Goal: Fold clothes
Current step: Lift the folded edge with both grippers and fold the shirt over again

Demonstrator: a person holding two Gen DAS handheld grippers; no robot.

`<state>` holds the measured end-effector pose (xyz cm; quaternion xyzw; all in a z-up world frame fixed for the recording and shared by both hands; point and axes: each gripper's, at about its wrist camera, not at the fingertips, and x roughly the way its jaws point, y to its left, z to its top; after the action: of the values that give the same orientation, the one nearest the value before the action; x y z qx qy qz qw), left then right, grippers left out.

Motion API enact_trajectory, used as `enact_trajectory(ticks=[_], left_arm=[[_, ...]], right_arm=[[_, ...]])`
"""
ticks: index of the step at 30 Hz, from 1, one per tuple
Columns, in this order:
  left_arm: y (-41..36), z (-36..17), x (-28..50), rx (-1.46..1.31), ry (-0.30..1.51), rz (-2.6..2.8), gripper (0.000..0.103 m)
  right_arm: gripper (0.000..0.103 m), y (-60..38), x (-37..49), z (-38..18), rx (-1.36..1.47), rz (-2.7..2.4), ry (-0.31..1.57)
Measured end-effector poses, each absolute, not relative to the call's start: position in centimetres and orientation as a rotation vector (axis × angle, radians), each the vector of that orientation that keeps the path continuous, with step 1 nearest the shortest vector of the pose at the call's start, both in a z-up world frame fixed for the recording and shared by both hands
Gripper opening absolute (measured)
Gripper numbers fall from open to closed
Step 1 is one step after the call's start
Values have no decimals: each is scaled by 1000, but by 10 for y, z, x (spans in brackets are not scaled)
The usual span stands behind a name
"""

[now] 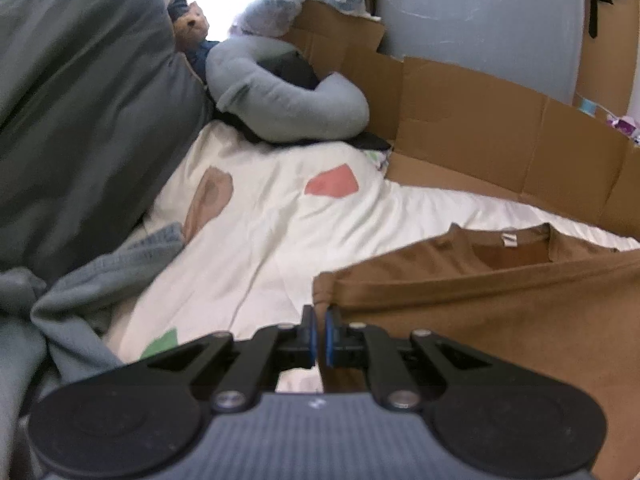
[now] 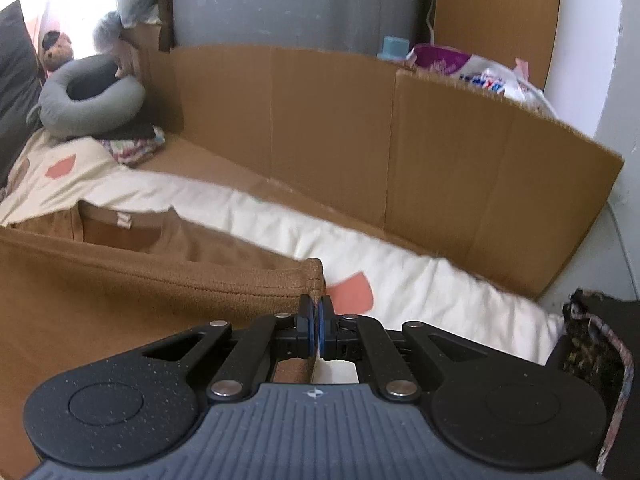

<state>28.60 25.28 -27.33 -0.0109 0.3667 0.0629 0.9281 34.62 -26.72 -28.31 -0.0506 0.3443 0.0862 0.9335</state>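
Note:
A brown T-shirt [image 1: 500, 300] lies on a white bedsheet [image 1: 260, 248] with its collar and white label facing away from me. My left gripper [image 1: 319, 316] is shut on the shirt's left bottom corner, lifted off the sheet. In the right wrist view the same brown T-shirt [image 2: 120, 292] stretches to the left, and my right gripper [image 2: 316, 312] is shut on its right bottom corner, the hem bunched just above the pads. The hem hangs taut between the two corners.
A cardboard wall [image 2: 400, 148] runs along the far side of the bed. A grey ring cushion [image 1: 280, 96], a teddy bear [image 1: 192, 28] and a dark green pillow [image 1: 80, 120] sit at the head. Blue-grey clothes [image 1: 100, 280] lie to the left. Dark patterned fabric [image 2: 600, 352] sits at the right edge.

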Motion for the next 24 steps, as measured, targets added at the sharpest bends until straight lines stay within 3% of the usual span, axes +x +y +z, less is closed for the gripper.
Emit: enact_trajectory(ticks=[11,24], left_arm=[[261,-264,329,-24,728,147,5],[270,-287,399,-9,811,169,5]], right_arm=[[0,-253,394,-275,-141,170,692],[0,-249,464,-308,-134,148,806]])
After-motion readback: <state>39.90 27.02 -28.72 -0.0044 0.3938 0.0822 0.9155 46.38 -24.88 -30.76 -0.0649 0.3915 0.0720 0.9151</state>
